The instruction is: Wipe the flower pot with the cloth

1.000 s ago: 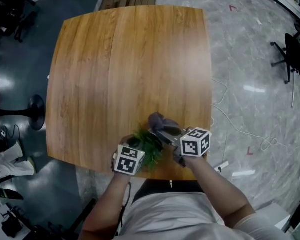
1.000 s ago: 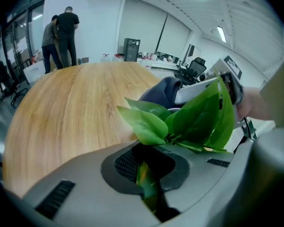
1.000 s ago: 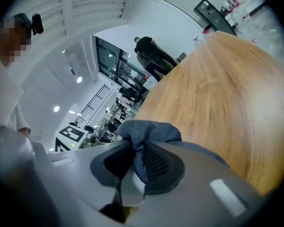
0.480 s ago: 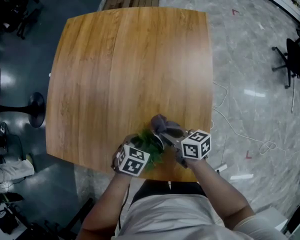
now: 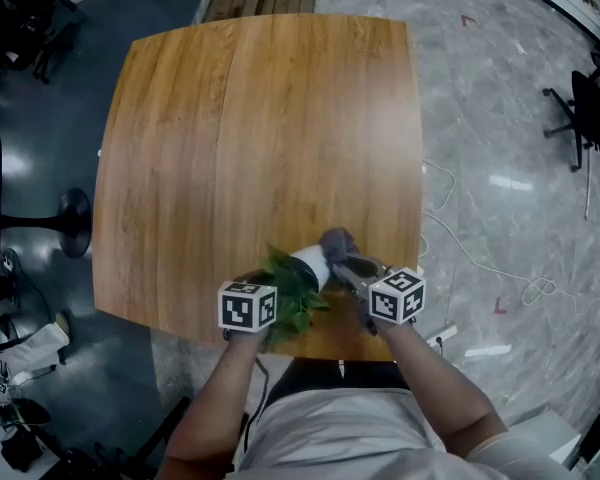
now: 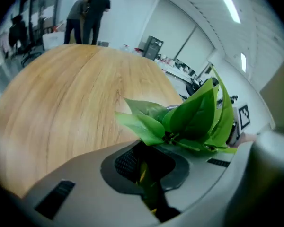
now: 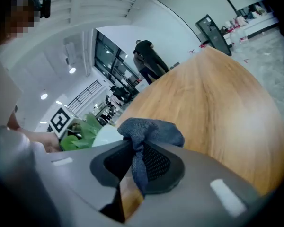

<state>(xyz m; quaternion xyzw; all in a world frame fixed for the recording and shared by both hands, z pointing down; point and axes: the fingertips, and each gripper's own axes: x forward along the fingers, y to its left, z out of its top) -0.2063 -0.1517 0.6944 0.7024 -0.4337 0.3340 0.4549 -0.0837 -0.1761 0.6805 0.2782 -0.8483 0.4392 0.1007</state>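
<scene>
Furthest left, at the near edge of the wooden desk (image 5: 240,128), the left hand-held gripper (image 6: 146,171) is seen with its jaws closed together on the stem of the plant (image 5: 288,290), whose green leaves are spread just above the jaws in the left gripper view. In that same view two people (image 6: 90,13) are seen standing beyond the far edge of the desk. Just to the right of the leaves, the white flower pot (image 5: 309,264) is seen tipped over, its leafy top directed toward the person and its base toward the middle of the desk; whether it rests on the desk or is lifted clear cannot be told. At the pot's far right end the grey cloth (image 5: 337,243) is bunched, right beside the pot, though actual contact cannot be made out. A fold of the cloth is clamped between the jaws of the right hand-held gripper (image 7: 135,171), and the rest is bulged out past the jaw tips. Beyond the desk's right edge a pale cable (image 5: 533,288) is laid across the grey floor (image 5: 500,88), and an office chair (image 5: 585,108) is stood at the far right.
</scene>
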